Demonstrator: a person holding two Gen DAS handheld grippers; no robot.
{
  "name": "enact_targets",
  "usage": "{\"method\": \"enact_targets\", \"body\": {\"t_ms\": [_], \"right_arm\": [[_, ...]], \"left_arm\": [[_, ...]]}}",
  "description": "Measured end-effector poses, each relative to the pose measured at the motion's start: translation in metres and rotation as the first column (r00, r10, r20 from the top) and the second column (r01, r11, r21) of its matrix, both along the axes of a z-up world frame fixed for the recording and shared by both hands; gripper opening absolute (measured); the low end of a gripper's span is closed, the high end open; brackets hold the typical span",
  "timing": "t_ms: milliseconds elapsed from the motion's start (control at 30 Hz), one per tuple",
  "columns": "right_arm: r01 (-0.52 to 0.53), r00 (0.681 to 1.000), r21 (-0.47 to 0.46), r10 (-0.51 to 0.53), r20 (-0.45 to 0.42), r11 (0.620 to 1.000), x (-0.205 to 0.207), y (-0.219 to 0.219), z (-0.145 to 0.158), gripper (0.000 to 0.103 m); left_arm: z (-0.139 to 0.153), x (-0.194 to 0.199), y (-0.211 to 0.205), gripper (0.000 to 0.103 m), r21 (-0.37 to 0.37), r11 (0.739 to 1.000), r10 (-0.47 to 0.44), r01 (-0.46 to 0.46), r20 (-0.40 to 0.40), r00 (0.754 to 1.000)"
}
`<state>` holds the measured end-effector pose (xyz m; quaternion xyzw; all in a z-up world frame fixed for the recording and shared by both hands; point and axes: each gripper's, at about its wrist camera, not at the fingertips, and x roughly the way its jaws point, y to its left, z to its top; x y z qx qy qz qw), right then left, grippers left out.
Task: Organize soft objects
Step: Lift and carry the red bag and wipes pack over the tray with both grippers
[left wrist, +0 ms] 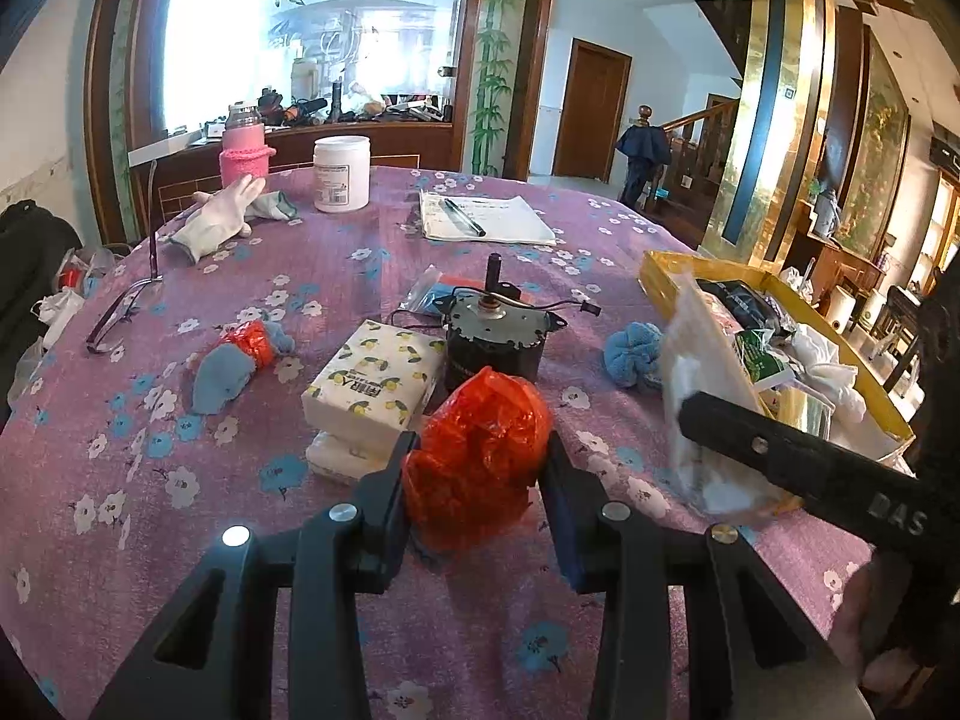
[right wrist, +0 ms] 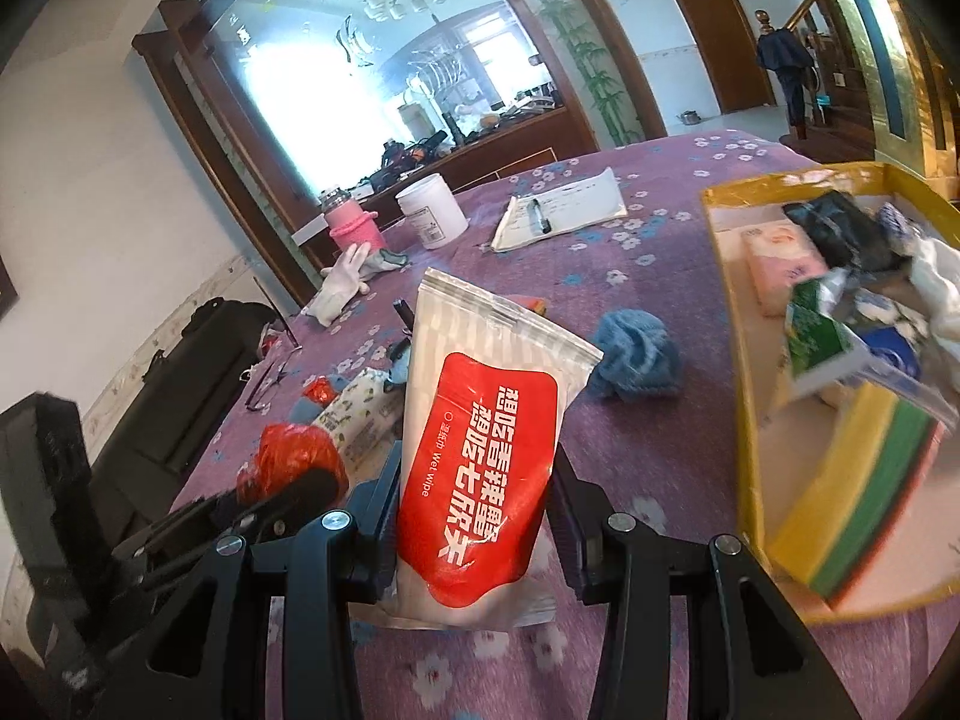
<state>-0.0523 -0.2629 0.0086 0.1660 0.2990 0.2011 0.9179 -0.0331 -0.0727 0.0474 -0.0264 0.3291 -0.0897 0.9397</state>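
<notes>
My left gripper [left wrist: 477,468] is shut on a crumpled red plastic bag [left wrist: 477,456], held just above the purple flowered tablecloth [left wrist: 180,480]. My right gripper [right wrist: 477,480] is shut on a white and red wet wipe pack [right wrist: 486,420], upright between its fingers; the same pack [left wrist: 702,396] shows at the right of the left wrist view. A yellow box [right wrist: 738,360] with several soft items stands to the right. A blue cloth ball [right wrist: 636,354] lies between pack and box. A lemon-print tissue pack [left wrist: 372,384] lies ahead of the left gripper.
A small motor [left wrist: 492,330] with wires stands behind the tissue pack. Glasses [left wrist: 120,312], a white glove [left wrist: 216,222], a pink bottle [left wrist: 246,150], a white jar [left wrist: 341,174], and a notepad with pen [left wrist: 480,216] lie farther back. A blue and red cloth bundle [left wrist: 234,366] lies left.
</notes>
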Motion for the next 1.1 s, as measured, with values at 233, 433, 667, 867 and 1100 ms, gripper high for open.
{"method": "enact_targets", "body": {"t_ms": [233,433,667,867,1100], "right_arm": [[0.015,1.000,-0.028,-0.015,0.006,0.999,-0.014,-0.006,0.001,0.046],[0.022,1.000,-0.042,-0.021,0.020,0.999,-0.024,-0.008,0.005,0.046],[0.031,0.998,-0.026,-0.030,0.055,0.999,-0.034,-0.022,0.015,0.046],[0.046,0.996,0.001,-0.046,0.073,0.999,-0.041,-0.041,0.020,0.046],[0.083,0.993,0.045,-0.086,0.084,0.996,-0.047,-0.068,0.024,0.046]], "left_arm": [[0.000,-0.003,-0.001,0.038,0.011,1.000,0.006,-0.006,0.009,1.000],[0.000,-0.003,-0.001,0.038,0.015,1.000,0.007,-0.007,0.010,1.000],[0.000,-0.004,-0.004,0.038,0.041,0.999,0.018,-0.019,0.010,1.000],[0.002,-0.007,-0.010,0.038,0.075,0.997,0.028,-0.029,0.011,1.000],[0.012,-0.012,-0.033,0.038,0.070,0.997,-0.020,0.019,0.000,1.000]]}}
